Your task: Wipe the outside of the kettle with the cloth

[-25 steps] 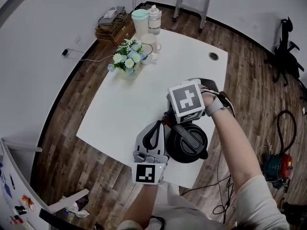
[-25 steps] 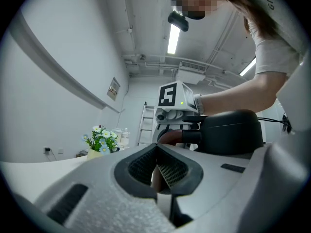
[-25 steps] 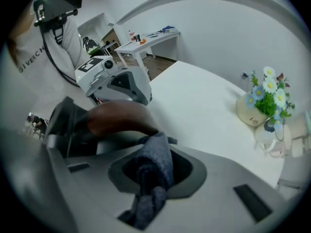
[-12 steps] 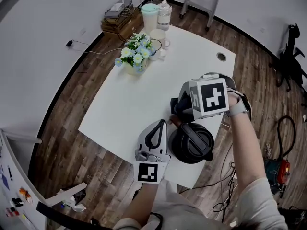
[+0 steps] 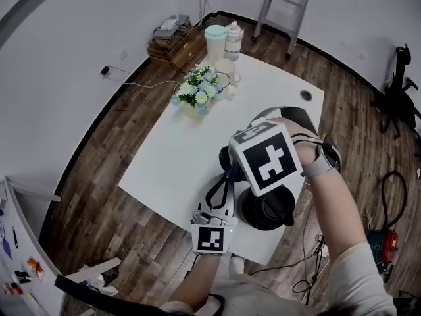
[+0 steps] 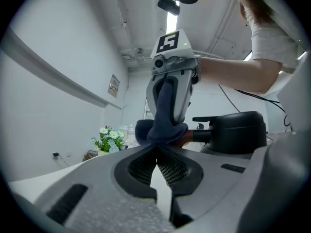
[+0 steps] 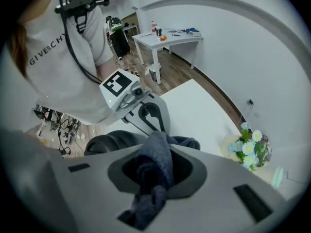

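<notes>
The black kettle (image 5: pixel 268 209) stands near the front edge of the white table (image 5: pixel 177 157); it also shows in the left gripper view (image 6: pixel 238 130) and in the right gripper view (image 7: pixel 109 142). My right gripper (image 7: pixel 156 155) is shut on a dark blue cloth (image 7: pixel 151 186). It hangs just left of the kettle's top, with the cloth (image 5: pixel 227 158) bunched below it. Its marker cube (image 5: pixel 266 158) hides part of the kettle. My left gripper (image 5: pixel 222 185) is shut with nothing between its jaws. Its tips (image 6: pixel 156 149) point at the hanging cloth (image 6: pixel 165 123).
A vase of flowers (image 5: pixel 197 96) stands at the table's far left, with a mug (image 5: pixel 225 68) and two tall containers (image 5: pixel 216 37) behind it. A cable hole (image 5: pixel 306 95) sits at the far right corner. A ladder (image 5: pixel 286 5) leans against the wall.
My right gripper has swung right, then back left and up toward the camera, with the cloth in it. The left gripper has stayed by the kettle's left side.
</notes>
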